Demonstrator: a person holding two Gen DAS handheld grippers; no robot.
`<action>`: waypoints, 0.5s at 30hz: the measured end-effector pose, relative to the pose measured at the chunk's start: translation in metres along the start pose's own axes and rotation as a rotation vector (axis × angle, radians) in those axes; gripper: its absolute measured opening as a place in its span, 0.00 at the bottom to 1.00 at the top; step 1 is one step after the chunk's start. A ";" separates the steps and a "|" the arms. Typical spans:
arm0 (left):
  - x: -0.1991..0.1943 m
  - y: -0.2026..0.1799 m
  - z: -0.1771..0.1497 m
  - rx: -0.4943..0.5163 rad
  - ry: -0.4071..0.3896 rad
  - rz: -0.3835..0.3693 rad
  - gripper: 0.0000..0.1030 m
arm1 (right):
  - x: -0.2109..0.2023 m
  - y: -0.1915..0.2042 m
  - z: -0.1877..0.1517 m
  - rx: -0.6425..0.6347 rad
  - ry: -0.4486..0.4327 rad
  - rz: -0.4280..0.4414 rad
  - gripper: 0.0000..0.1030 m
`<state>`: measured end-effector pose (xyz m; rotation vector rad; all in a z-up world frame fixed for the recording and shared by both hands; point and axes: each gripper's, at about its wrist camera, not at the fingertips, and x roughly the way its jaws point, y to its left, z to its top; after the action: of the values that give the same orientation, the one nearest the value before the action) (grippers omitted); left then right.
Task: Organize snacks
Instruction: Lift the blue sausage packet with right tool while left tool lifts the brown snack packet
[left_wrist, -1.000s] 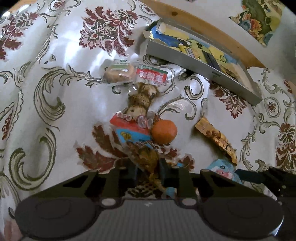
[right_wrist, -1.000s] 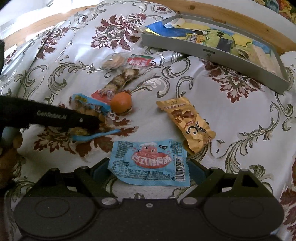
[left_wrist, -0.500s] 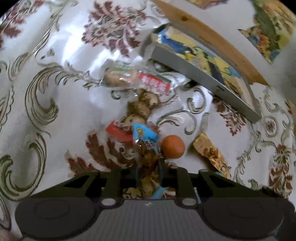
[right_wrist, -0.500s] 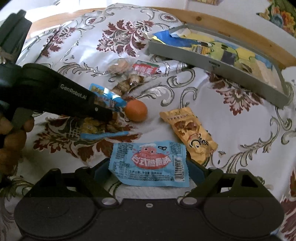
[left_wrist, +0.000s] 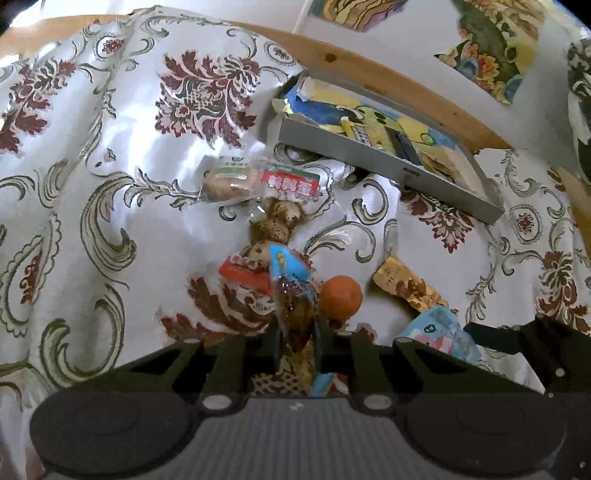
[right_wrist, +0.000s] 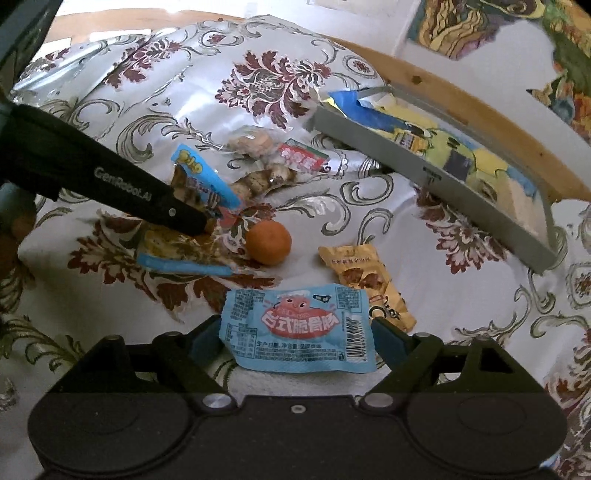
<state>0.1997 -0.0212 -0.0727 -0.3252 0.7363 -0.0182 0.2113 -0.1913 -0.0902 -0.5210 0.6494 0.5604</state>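
Left wrist view: a clear, blue-topped snack packet (left_wrist: 291, 291) is pinched by the left gripper (left_wrist: 297, 341), with an orange (left_wrist: 340, 295) at its 3 o'clock.

Right wrist view: a blue packet (right_wrist: 297, 326) is straddled by the spread-open right gripper (right_wrist: 297, 339), the grey tray (right_wrist: 424, 170) at 1 o'clock.

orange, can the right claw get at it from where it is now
Probably yes, but not straight away: the open right claw straddles a light blue packet lying between it and the orange; it must lift over that first.
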 end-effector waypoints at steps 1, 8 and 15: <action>-0.002 0.000 -0.001 0.001 -0.004 -0.003 0.17 | -0.001 0.001 0.000 -0.007 -0.002 -0.005 0.83; -0.013 -0.003 -0.001 0.005 -0.020 -0.023 0.17 | -0.014 0.005 0.002 -0.028 -0.036 -0.037 0.81; -0.020 -0.006 -0.001 0.009 -0.036 -0.024 0.17 | -0.015 0.014 -0.002 -0.114 -0.030 -0.090 0.80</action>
<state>0.1847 -0.0250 -0.0585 -0.3247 0.6960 -0.0382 0.1920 -0.1866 -0.0854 -0.6444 0.5645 0.5220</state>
